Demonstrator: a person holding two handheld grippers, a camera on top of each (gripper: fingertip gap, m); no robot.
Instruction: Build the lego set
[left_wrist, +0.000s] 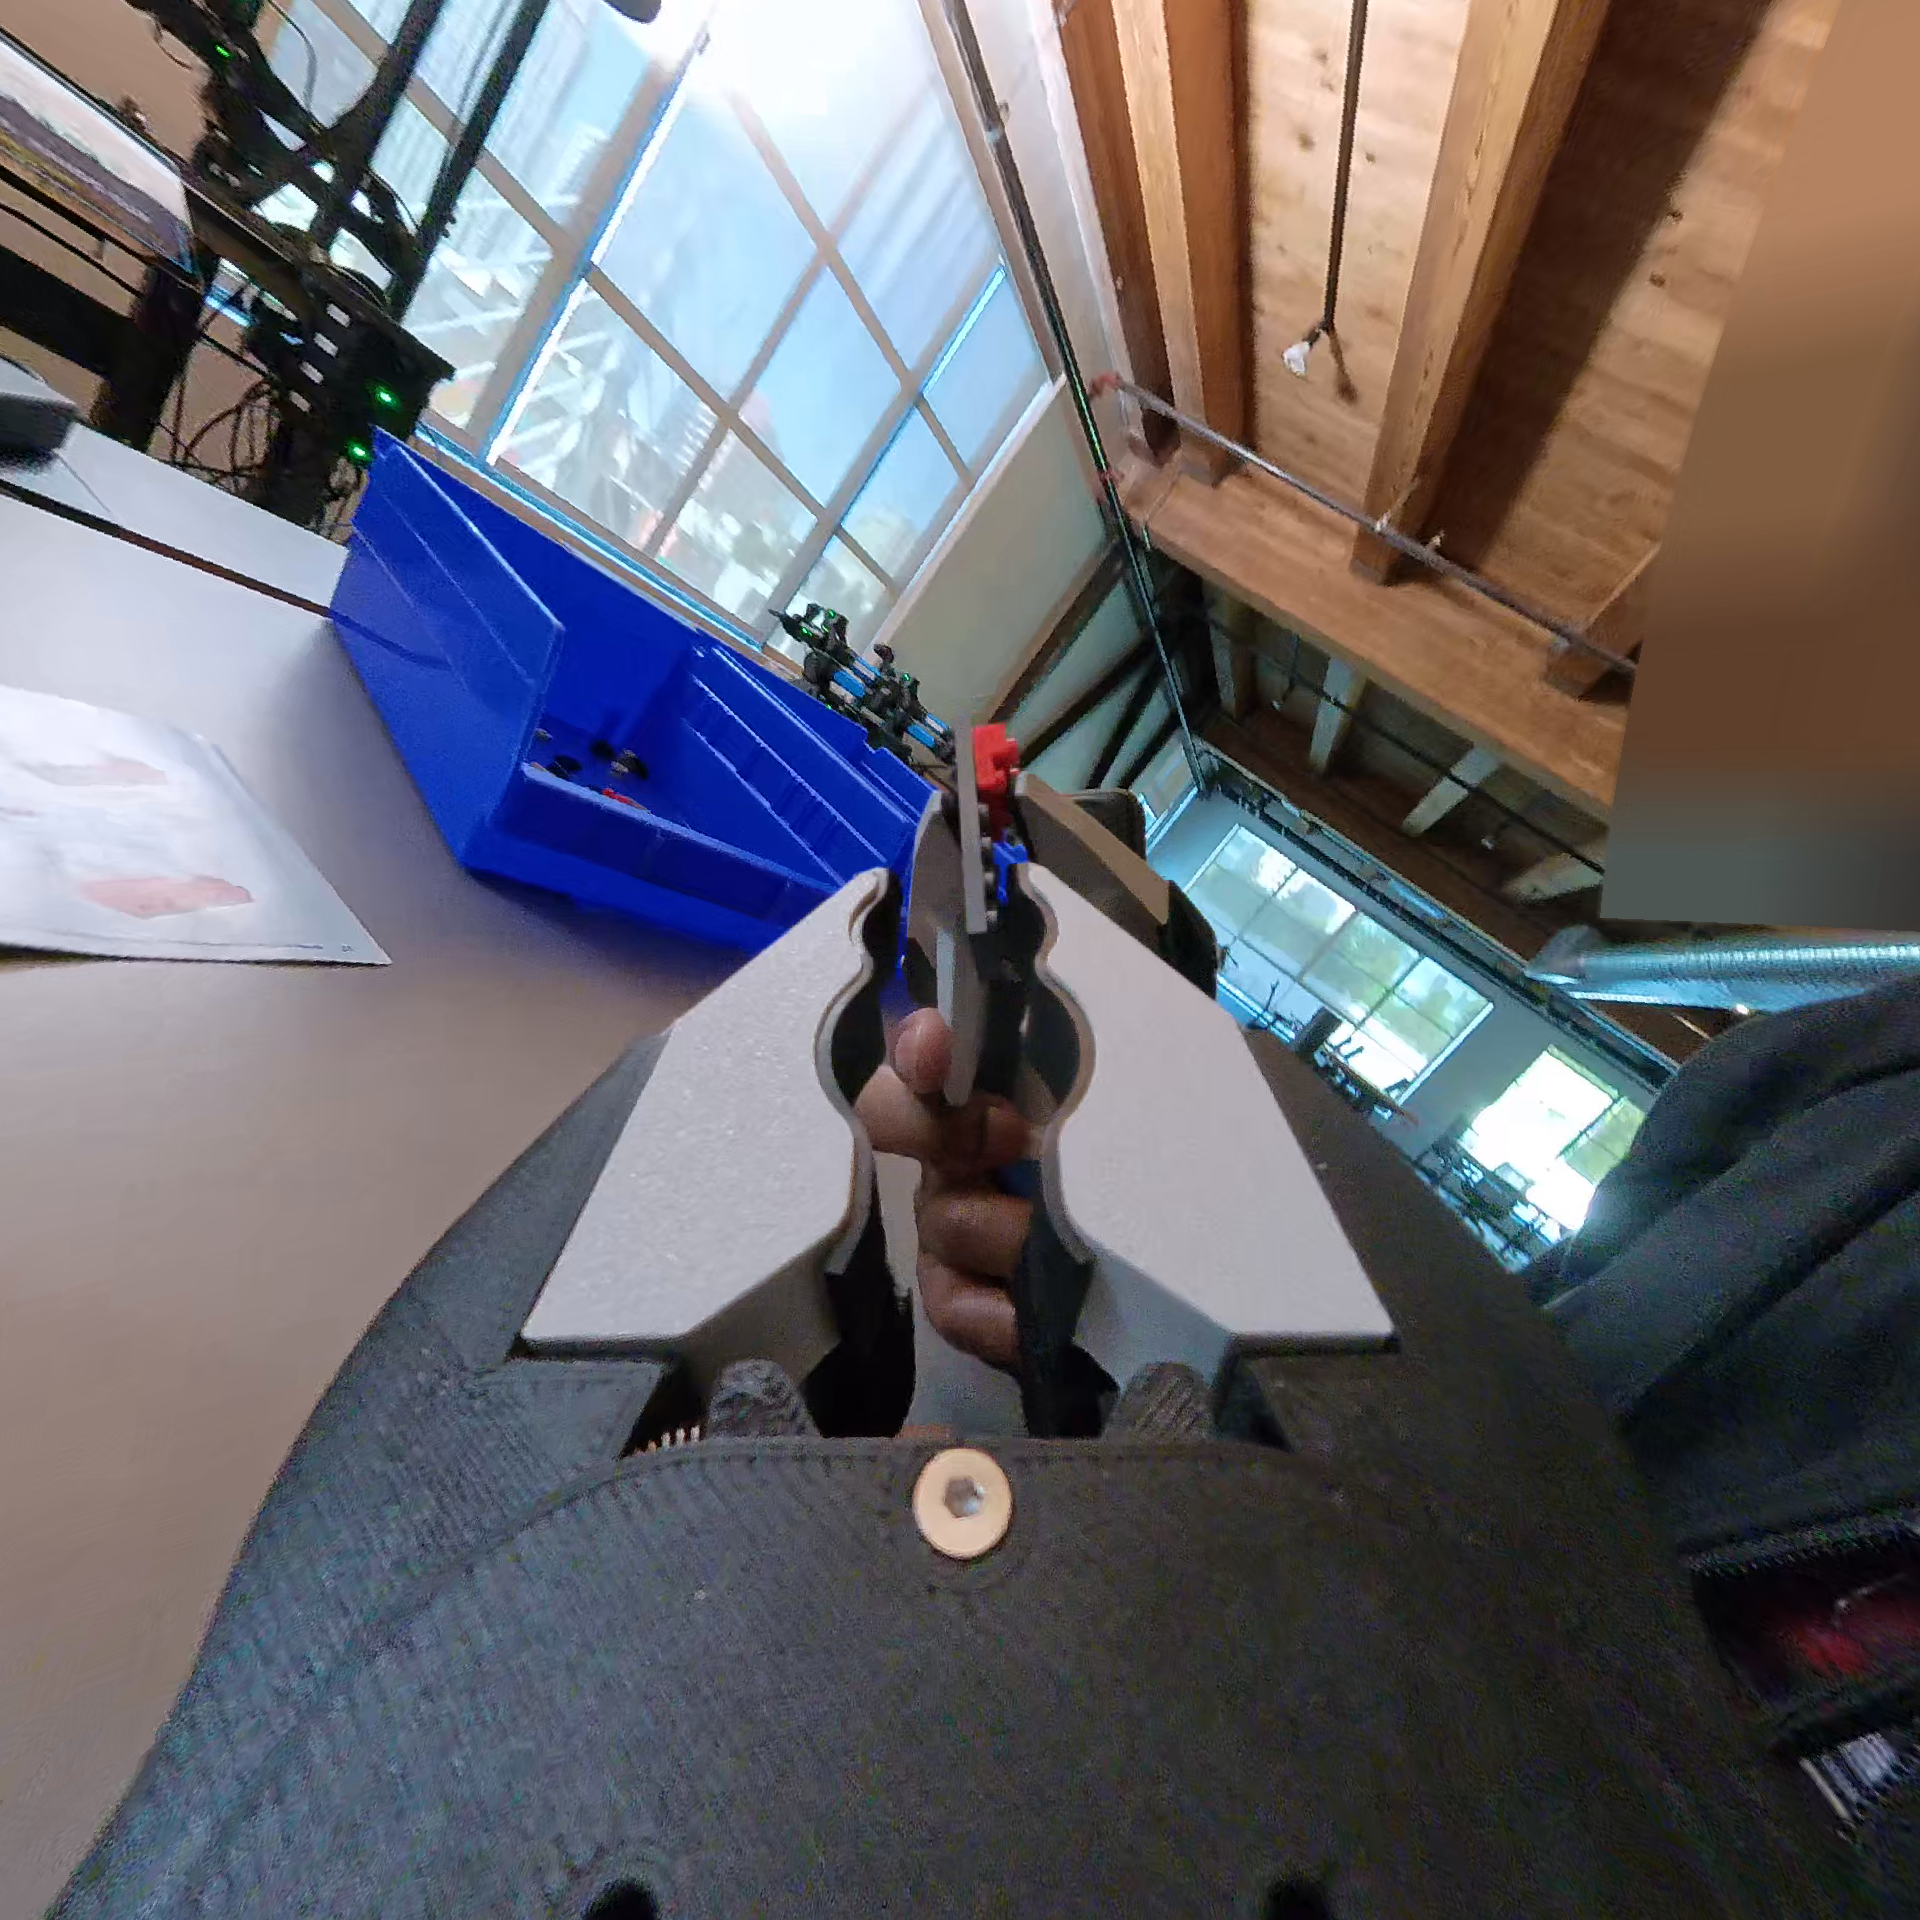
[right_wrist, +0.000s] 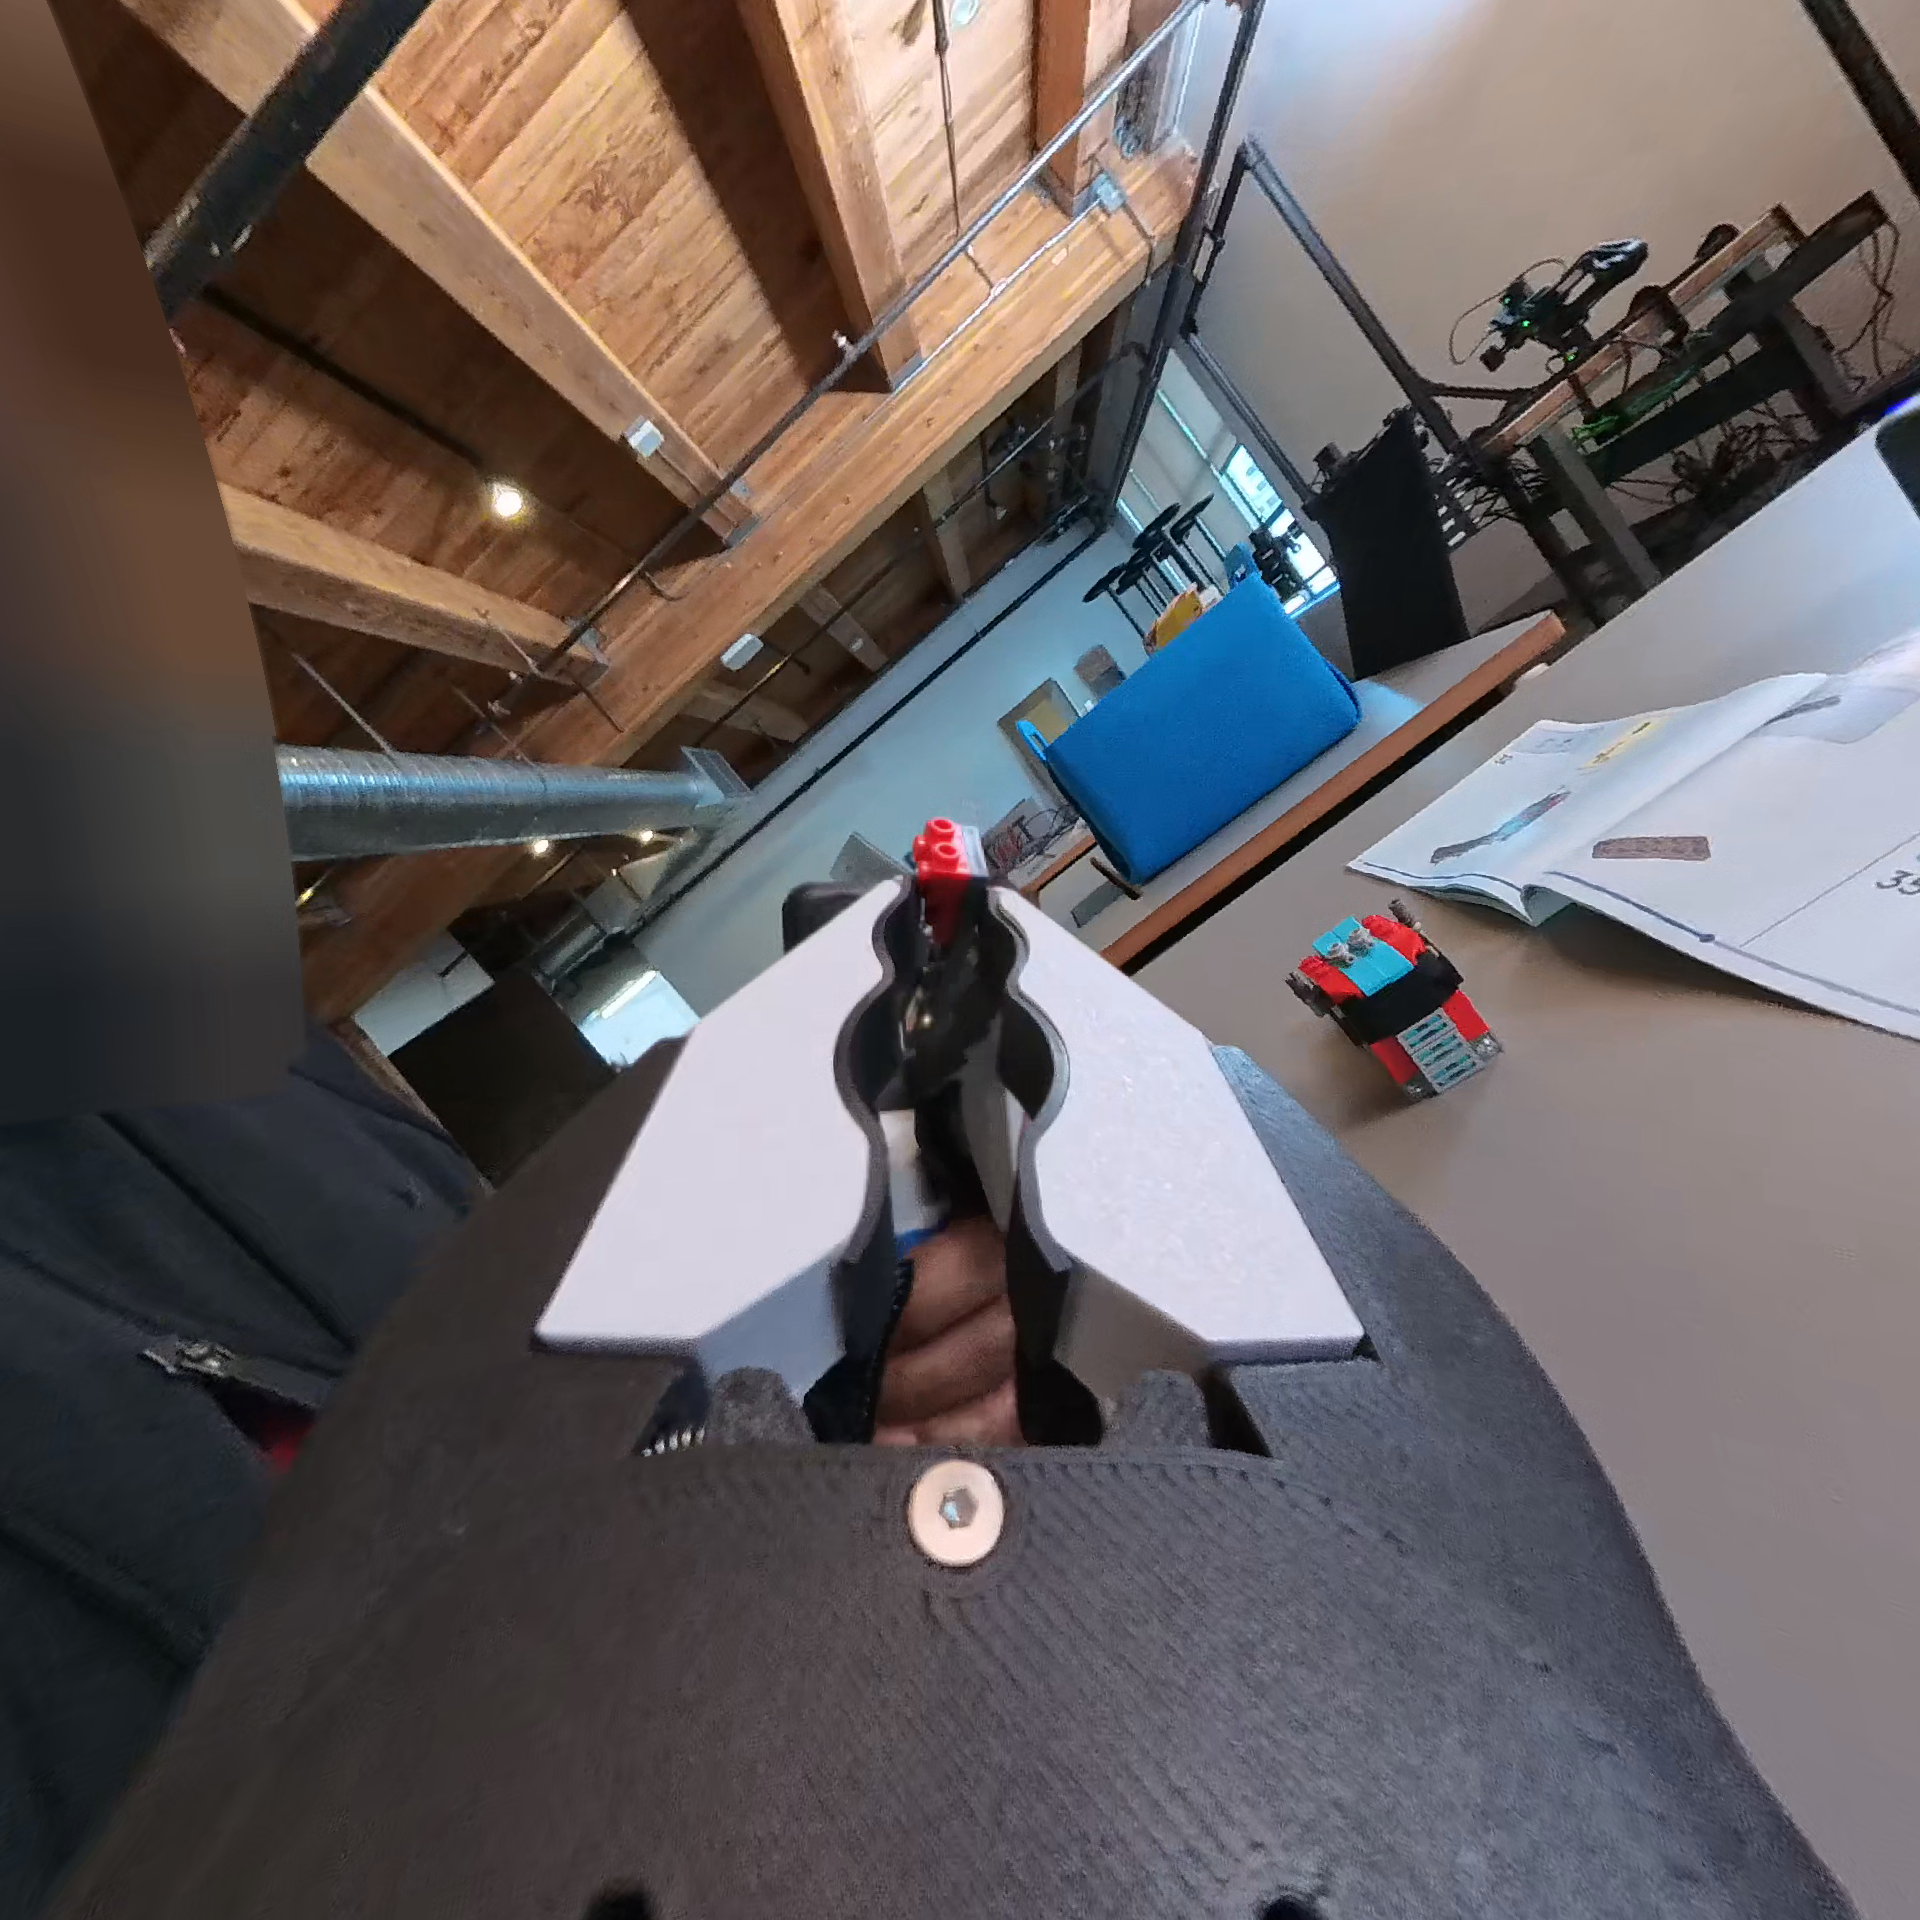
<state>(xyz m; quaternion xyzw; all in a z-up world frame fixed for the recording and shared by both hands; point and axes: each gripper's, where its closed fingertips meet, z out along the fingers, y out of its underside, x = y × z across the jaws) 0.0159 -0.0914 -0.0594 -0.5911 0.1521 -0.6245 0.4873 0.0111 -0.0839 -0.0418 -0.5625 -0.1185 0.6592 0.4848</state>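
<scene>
Both of my grippers are tilted up off the worktop (left_wrist: 260, 1091), pointing toward the wooden ceiling beams and the windows.

My left gripper (left_wrist: 961, 904) has its jaws pinching a partly built lego piece (left_wrist: 971, 894): a flat grey plate seen edge-on, with a red brick (left_wrist: 992, 756) at its top end and a bit of blue lower down. It sits in the narrow gap between the two pale fingers (left_wrist: 727, 1122). Just beyond it I see the other gripper's finger touching the same piece from the far side, and a person's hand (left_wrist: 951, 1174) shows through the gap below.

My right gripper (right_wrist: 948, 904) has its jaws pressed in on the same small assembly (right_wrist: 948, 873), whose red studded brick and grey edge stick out past the fingertips. A hand (right_wrist: 951, 1340) is visible behind the gap here too.

On the worktop to the left sits a blue parts bin (left_wrist: 582, 727) with a few small pieces in it, and an open instruction booklet (right_wrist: 1683, 842) lies flat near it. A finished red, black and teal lego truck section (right_wrist: 1392, 1003) rests on the worktop just beside the booklet, well apart from both grippers. A dark sleeve (left_wrist: 1756, 1247) fills the edge of each view.
</scene>
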